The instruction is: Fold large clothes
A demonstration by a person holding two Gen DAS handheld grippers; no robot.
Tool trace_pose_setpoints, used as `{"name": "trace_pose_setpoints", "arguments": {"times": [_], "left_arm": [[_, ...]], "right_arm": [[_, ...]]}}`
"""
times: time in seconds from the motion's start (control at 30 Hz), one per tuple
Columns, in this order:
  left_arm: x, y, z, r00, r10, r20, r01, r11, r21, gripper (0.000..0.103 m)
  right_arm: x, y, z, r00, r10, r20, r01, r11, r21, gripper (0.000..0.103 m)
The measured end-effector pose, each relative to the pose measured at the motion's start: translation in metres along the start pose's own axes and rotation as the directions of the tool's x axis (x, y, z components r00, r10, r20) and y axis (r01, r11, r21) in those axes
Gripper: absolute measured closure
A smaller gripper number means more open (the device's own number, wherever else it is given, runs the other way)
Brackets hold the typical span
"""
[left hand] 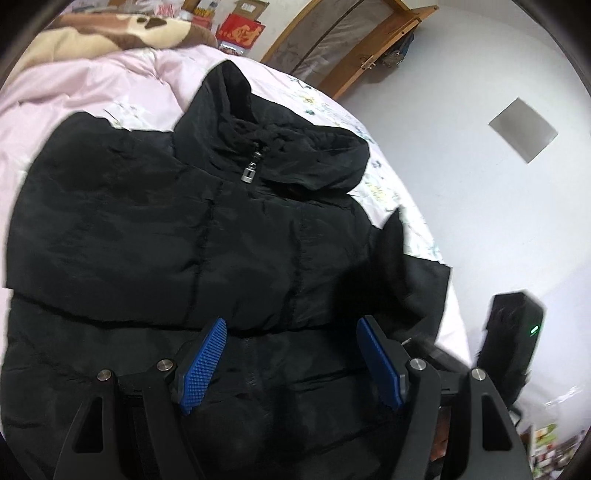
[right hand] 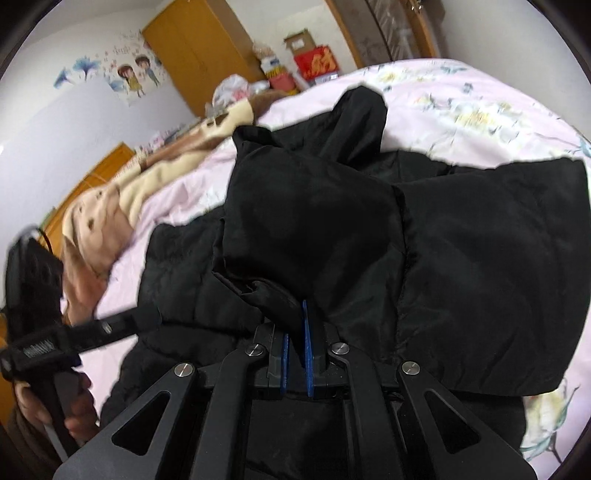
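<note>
Pink floral bedding (left hand: 110, 85) covers a bed in a white-walled room; a black padded jacket (left hand: 184, 229) lies spread on it, front up, zip closed, hood at the far end.

Left hand-held gripper (left hand: 291, 363): tilted downward over the jacket's lower front, jaws standing wide apart, blue ribbed pads (left hand: 201, 365) bare, nothing between them. The jacket's silver zip pull (left hand: 250, 170) sits ahead of it, near the collar.

Right hand-held gripper (right hand: 295, 354): also angled down, jaws drawn close together and pinching a fold of black jacket fabric (right hand: 277, 295) between its blue pads. Fabric bunches and rises just ahead of the fingertips; a sleeve or side panel lies folded across the body beyond.

Writing: a red box (left hand: 240, 31) far beyond the left gripper carries a large gold character, blurred. The left tool's handle bears white lettering in the right view, too smeared to read.

View differences: the right wrist view alone shows the person's hand (right hand: 79, 406) wrapped round the left tool's grip, cartoon wall stickers (right hand: 135, 75), a wooden wardrobe (right hand: 199, 48) and a brown-and-cream blanket (right hand: 110, 199). The left wrist view alone shows the zip pull, a wood-framed door (left hand: 343, 44) and a black device with a green light (left hand: 511, 343) to its right.
</note>
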State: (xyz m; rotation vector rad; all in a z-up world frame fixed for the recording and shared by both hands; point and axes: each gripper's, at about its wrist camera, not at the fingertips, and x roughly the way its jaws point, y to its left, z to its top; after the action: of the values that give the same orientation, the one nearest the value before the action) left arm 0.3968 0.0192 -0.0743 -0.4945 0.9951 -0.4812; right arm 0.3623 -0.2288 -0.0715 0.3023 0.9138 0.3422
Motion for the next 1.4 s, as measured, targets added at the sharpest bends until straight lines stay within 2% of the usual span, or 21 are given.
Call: {"name": "trace_pose_setpoints", "arguments": {"times": [0.17,0.2,0.27,0.37,0.5,0.57,0.63,0.73,0.8,0.87,0.9,0.93,1.03,1.17,1.27,1.4], "left_arm": [[0.025,-0.002,0.011,0.998,-0.065,-0.027,0.063,0.997,-0.054,0.024],[0.031,-0.002,0.013,0.996,-0.081,-0.034,0.079,0.995,-0.068,0.023],[0.045,-0.004,0.016,0.996,-0.071,-0.06,0.066,0.994,-0.088,0.023],[0.063,-0.012,0.016,0.993,-0.07,-0.095,0.063,0.995,-0.074,0.023],[0.082,-0.02,0.012,0.987,-0.082,-0.138,0.068,0.993,-0.1,0.023],[0.091,-0.028,0.009,0.987,-0.057,-0.147,0.048,0.997,-0.067,0.023],[0.098,-0.034,0.006,0.987,-0.038,-0.158,0.029,0.998,-0.054,0.023],[0.112,-0.038,0.001,0.984,0.01,-0.175,-0.023,0.997,-0.074,0.023],[0.114,-0.038,-0.001,0.984,0.034,-0.174,-0.051,0.994,-0.093,0.025],[0.111,-0.041,-0.004,0.986,0.061,-0.153,-0.074,0.994,-0.081,0.045],[0.109,-0.042,-0.004,0.986,0.07,-0.154,-0.082,0.994,-0.074,0.07],[0.107,-0.042,-0.004,0.985,0.056,-0.162,-0.069,0.995,-0.075,0.087],[0.086,-0.047,-0.003,0.991,0.003,-0.137,-0.015,0.996,-0.085,0.095],[0.041,-0.07,0.006,0.998,0.003,-0.063,-0.001,1.0,0.027,0.096],[0.008,-0.073,0.022,0.999,-0.049,-0.007,0.05,0.998,0.032,0.096],[-0.027,-0.062,0.041,0.997,-0.038,0.068,0.036,0.999,0.035,0.096]], "right_arm": [[0.009,0.003,-0.01,0.998,-0.001,-0.066,-0.002,0.999,-0.038,0.092],[0.008,0.003,-0.011,0.997,0.004,-0.073,-0.007,0.999,-0.048,0.085],[0.003,0.004,-0.015,0.997,0.007,-0.076,-0.012,0.998,-0.058,0.077],[-0.016,-0.004,-0.02,0.998,0.031,-0.051,-0.033,0.999,-0.037,0.075],[-0.052,-0.027,-0.029,0.999,0.038,0.005,-0.038,0.999,0.028,0.072],[-0.069,-0.042,-0.034,1.0,0.017,0.027,-0.018,0.999,0.05,0.072],[-0.082,-0.054,-0.035,0.998,-0.046,0.046,0.043,0.997,0.067,0.072],[-0.099,-0.07,-0.036,0.989,-0.131,0.074,0.125,0.989,0.079,0.071],[-0.106,-0.081,-0.037,0.984,-0.159,0.083,0.151,0.983,0.102,0.071],[-0.111,-0.088,-0.036,0.979,-0.183,0.091,0.171,0.977,0.126,0.071],[-0.113,-0.09,-0.036,0.978,-0.187,0.094,0.174,0.976,0.13,0.071],[-0.114,-0.092,-0.035,0.976,-0.197,0.095,0.183,0.973,0.137,0.071],[-0.118,-0.095,-0.035,0.97,-0.216,0.11,0.197,0.967,0.164,0.071],[-0.124,-0.092,-0.031,0.966,-0.22,0.134,0.192,0.962,0.192,0.071],[-0.128,-0.085,-0.025,0.963,-0.221,0.156,0.189,0.963,0.193,0.071],[-0.126,-0.069,-0.013,0.962,-0.211,0.174,0.183,0.97,0.162,0.071]]}}
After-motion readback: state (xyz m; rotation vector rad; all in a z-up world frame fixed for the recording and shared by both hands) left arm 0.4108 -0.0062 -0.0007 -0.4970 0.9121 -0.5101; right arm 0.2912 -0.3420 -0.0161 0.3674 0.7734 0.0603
